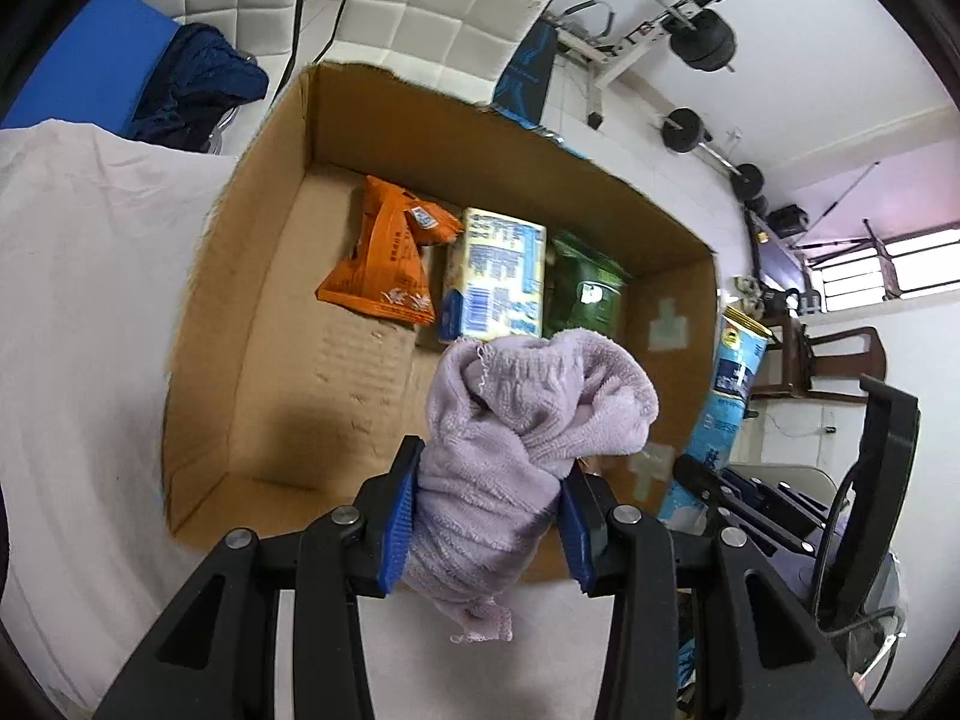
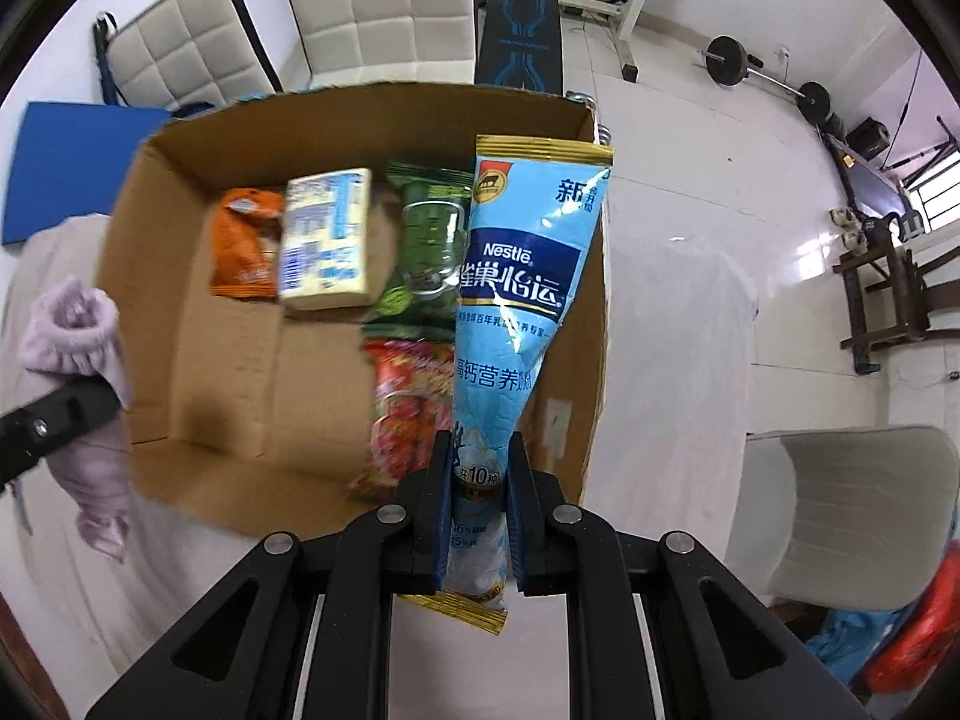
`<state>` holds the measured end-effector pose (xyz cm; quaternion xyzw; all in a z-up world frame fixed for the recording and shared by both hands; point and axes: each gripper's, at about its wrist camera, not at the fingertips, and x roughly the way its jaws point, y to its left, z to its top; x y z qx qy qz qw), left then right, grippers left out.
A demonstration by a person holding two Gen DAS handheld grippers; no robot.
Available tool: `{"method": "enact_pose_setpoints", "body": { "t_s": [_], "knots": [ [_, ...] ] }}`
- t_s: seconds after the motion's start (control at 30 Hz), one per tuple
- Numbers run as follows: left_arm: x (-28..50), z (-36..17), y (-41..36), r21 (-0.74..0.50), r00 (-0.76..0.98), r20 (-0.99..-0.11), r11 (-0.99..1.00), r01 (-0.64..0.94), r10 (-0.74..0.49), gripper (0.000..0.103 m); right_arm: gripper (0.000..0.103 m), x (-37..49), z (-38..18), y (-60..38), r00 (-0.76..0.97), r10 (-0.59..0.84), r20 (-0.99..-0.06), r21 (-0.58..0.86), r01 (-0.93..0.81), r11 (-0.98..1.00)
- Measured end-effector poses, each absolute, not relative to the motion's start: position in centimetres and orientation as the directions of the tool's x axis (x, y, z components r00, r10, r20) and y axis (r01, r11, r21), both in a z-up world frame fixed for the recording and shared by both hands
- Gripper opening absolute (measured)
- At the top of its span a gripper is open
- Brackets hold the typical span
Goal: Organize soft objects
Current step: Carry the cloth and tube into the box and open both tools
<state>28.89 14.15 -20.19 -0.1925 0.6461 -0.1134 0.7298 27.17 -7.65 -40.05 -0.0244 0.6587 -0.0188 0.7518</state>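
The left gripper [image 1: 489,516] is clamped mid-bundle on the soft, light lilac terry towel [image 1: 528,420]; the right gripper [image 2: 480,516] pinches the crinkly, slippery blue Nestle pouch [image 2: 522,312] near its bottom seal.

In the right wrist view we see the orange packet [image 2: 245,243], the yellow-and-blue pack [image 2: 327,238] and the red snack bag [image 2: 410,414] smeared by blur, their print unreadable. The Nestle pouch [image 2: 516,300] hides the green packet's [image 2: 427,246] right side and the box's [image 2: 180,300] far right corner. The lilac towel [image 2: 78,348] is partly hidden at mid left, perhaps by the left gripper [image 1: 489,516]
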Motion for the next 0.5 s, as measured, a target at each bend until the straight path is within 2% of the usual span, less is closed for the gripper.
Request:
{"method": "enact_pose_setpoints", "body": {
  "t_s": [0.33,0.43,0.5],
  "knots": [
    [31.6,-25.6,12.7,-0.331,0.040,-0.944,0.939,-0.088,-0.329,0.040,0.017,30.3,-47.3,-7.2,0.054,-0.149,-0.987,-0.154,-0.105,0.982],
    [32.1,-26.5,12.4,-0.294,0.015,-0.956,0.952,-0.089,-0.293,0.046,0.022,30.6,-48.0,-7.4,0.046,-0.175,-0.984,-0.179,-0.105,0.978],
    [32.2,-26.4,12.4,-0.284,0.021,-0.959,0.955,-0.082,-0.283,0.050,0.031,30.7,-48.1,-7.4,0.056,-0.150,-0.987,-0.155,-0.106,0.982]
  ]
}}
